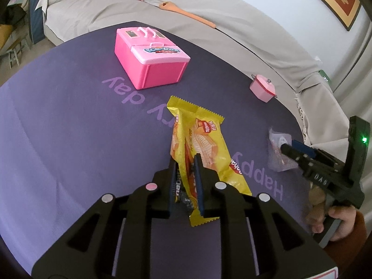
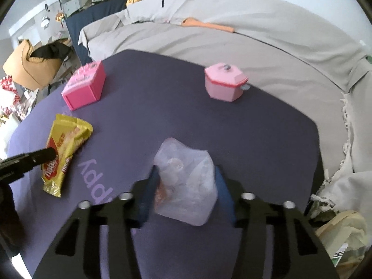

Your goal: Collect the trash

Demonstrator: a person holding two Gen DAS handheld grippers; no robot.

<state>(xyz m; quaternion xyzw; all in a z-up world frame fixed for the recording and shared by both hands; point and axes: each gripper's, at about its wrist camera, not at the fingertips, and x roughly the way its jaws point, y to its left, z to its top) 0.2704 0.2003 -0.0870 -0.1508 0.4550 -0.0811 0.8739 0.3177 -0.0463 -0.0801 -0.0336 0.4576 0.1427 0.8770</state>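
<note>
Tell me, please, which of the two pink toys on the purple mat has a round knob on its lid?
The small pale pink pot near the mat's far right edge; the larger, brighter pink fridge-shaped box has white bar handles instead.

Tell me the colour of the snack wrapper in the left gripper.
Yellow, with red and orange print; the snack wrapper shows best in the left wrist view.

A dark purple mat (image 1: 69, 121) printed with pale lilac lettering is spread over a beige-covered bed (image 1: 255, 46). On the mat are seen a pink plastic toy fridge (image 1: 151, 58), a small pink toy pot (image 1: 262, 88), a yellow snack wrapper (image 1: 204, 137) and a crumpled clear plastic bag (image 2: 186, 181).
</note>
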